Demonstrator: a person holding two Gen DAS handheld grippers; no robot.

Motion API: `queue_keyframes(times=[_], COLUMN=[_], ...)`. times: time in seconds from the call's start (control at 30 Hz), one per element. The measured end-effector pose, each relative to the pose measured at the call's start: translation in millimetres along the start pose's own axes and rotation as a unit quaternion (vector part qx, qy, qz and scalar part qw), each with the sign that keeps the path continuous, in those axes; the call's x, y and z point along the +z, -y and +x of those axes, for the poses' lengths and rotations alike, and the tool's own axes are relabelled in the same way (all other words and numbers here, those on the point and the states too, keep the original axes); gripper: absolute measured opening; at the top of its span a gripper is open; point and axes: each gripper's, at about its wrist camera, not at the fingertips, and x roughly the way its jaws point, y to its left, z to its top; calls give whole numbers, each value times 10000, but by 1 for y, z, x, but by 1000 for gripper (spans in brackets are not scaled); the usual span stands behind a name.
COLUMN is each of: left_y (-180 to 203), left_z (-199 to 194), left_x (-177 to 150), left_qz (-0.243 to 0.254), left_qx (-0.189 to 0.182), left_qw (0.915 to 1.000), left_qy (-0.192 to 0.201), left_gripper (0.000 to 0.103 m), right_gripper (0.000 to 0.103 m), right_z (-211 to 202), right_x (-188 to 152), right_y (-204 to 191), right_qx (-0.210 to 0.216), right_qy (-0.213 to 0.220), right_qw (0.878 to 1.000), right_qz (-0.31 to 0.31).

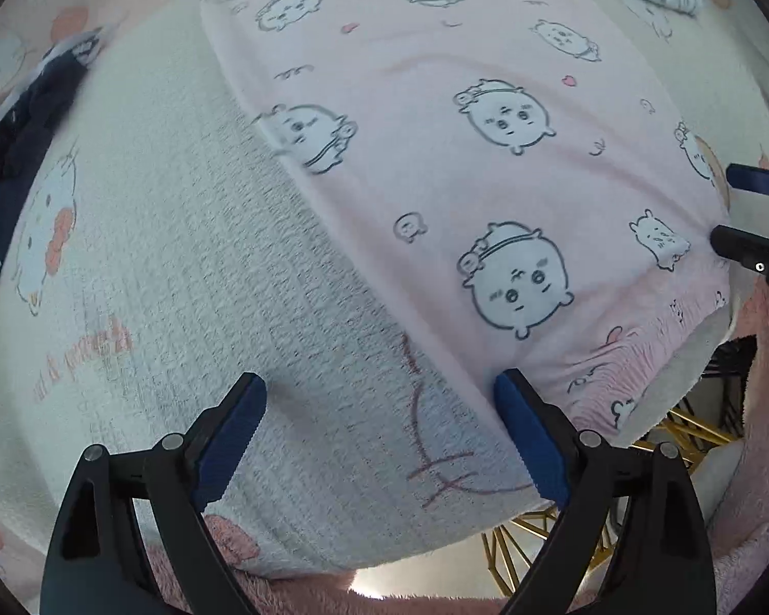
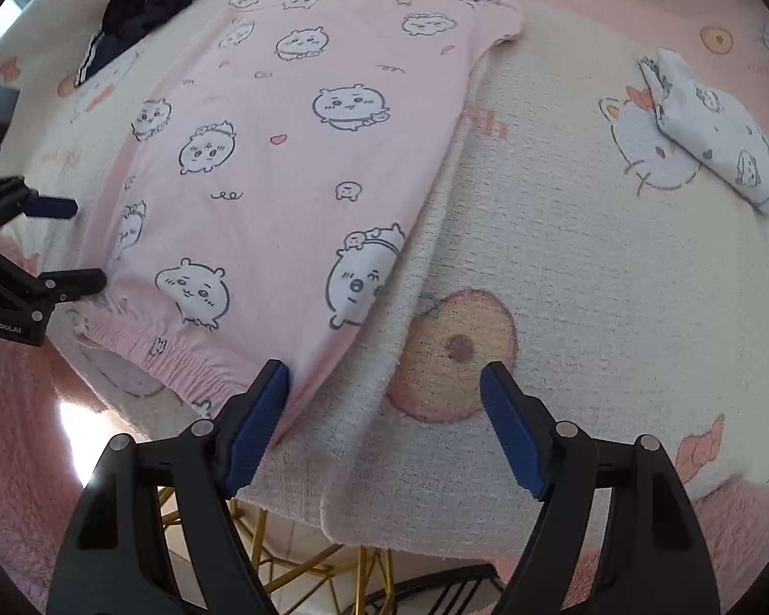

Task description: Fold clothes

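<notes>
Pink pyjama trousers [image 2: 292,154] lie flat on the cream cartoon-print blanket [image 2: 564,282], folded lengthwise, the gathered waistband at the blanket's near edge and the leg cuffs at the far end.

Your left gripper [image 1: 379,435] stands wide open at the waistband's left corner — its right-hand pad [image 1: 530,441] is right at the fabric's edge, its other pad over bare blanket. Nothing is held between them.

Your right gripper [image 2: 382,425] is open too, at the waistband's right corner: its left-hand pad [image 2: 254,425] sits at the trousers' near corner, though you cannot tell whether it touches or just overlaps in the view; the other pad hangs over the blanket's peach print. Each gripper shows in the other's view, beside the waistband on opposite sides.

The trousers are pale pink with white round-faced animals outlined in grey, plus small hearts and squiggles. The cloth looks mostly smooth, with faint creases; the elastic waistband is ruched.

Beyond the trousers' far left corner lies a dark navy garment [image 2: 143,15] with white stripes — crumpled. Well to the trousers' right rests a folded white printed piece [image 2: 717,138].
</notes>
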Motion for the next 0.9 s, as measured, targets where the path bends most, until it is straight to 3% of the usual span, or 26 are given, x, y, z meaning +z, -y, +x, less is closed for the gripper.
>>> queue_keyframes(times=[0.1, 0.2, 0.3, 0.47, 0.53, 0.6, 0.7, 0.9], left_y=[-26, -11, 16, 29, 28, -1, -19, -21], left_z=[-15, -30, -29, -15, -17, -28, -38, -31], left_x=[-8, 4, 14, -17, -27, -59, -72, -68], left_qz=[-216, -180, 172, 868, 779, 631, 461, 228], left_qx=[-143, -334, -272, 119, -19, -229, -497, -366], left_qw=[9993, 9960, 9951, 9943, 9953, 9967, 9968, 9984], left_qy=[277, 803, 937, 604, 569, 460, 433, 358], left_gripper=[93, 93, 93, 92, 92, 92, 92, 92], right_gripper=[79, 79, 79, 75, 75, 75, 75, 75], right_z=[-12, -5, -29, -37, -41, -46, -56, -62], right_x=[12, 33, 10, -27, -38, -45, -48, -32], right_y=[0, -16, -20, -23, -21, -17, -9, 19], right_qx=[89, 58, 7, -210, -155, 2, 122, 194], right_qy=[325, 448, 346, 11, 7, -70, -83, 192], right_qw=[9994, 9989, 9986, 9964, 9964, 9968, 9974, 9996], right_qz=[44, -107, -411, -825, -835, -801, -710, 61])
